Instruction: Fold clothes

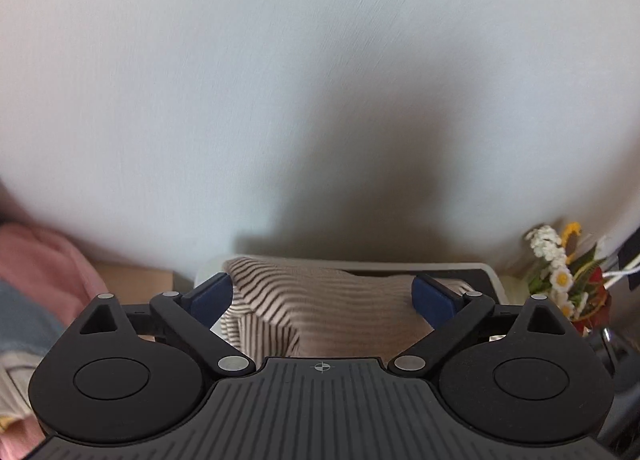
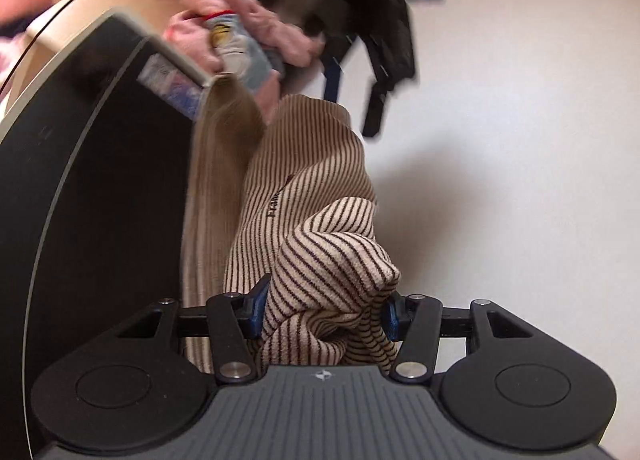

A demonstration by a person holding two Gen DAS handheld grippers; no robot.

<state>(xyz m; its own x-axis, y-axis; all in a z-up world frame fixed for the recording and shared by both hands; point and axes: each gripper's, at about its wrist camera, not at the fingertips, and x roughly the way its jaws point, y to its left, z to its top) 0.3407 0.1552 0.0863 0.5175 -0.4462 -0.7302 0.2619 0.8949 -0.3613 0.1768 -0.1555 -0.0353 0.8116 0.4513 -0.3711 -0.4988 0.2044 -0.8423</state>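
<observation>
Jaws of right gripper [image 2: 324, 314] clamp striped garment [image 2: 320, 220].

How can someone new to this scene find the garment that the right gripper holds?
Start at the white wall, then the dark flat panel beside it. Between them lies the beige striped garment, a bunch clamped in the right gripper. Thin dark stripes separate it from the plain pink clothes behind.

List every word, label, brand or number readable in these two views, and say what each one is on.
Dark lettering on the striped garment: only partly legible, begins roughly "Ham"; the rest is hidden by a fold.
Printed label on the dark box: too blurred to read.
Print on the pale blue cloth: a picture, no legible words.
Left wrist view: no text.
</observation>
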